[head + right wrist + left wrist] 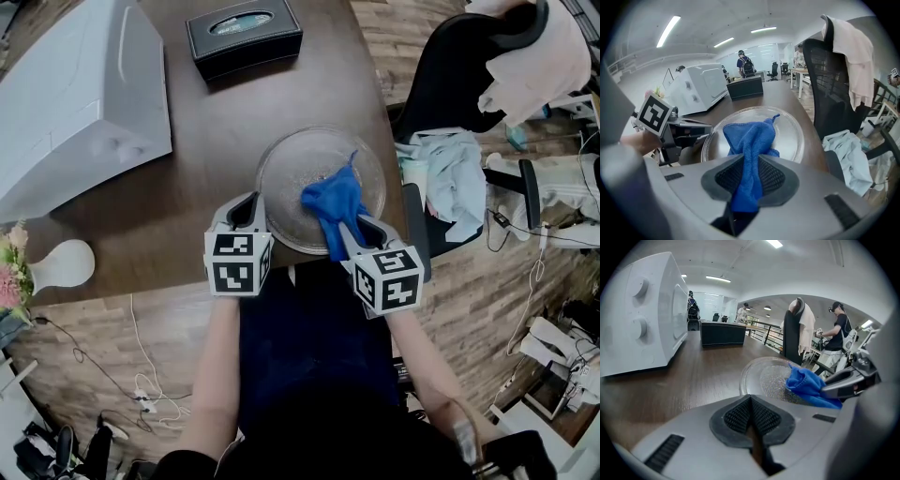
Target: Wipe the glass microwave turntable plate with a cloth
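Observation:
The round glass turntable plate (281, 169) (759, 376) (792, 136) lies flat on the dark wooden table near its front edge. A blue cloth (335, 202) (806, 383) (751, 140) rests bunched on the plate's right half. My right gripper (352, 232) (746, 180) is shut on the cloth's near end, at the plate's front rim. My left gripper (247, 208) (751, 416) sits at the plate's left front rim, shut, with nothing between its pads.
A white microwave (75, 94) (642, 310) stands at the table's left. A black tissue box (244, 36) sits at the back. A black chair (450, 84) with clothes draped on it stands to the right. Flowers (14, 272) are at the left edge.

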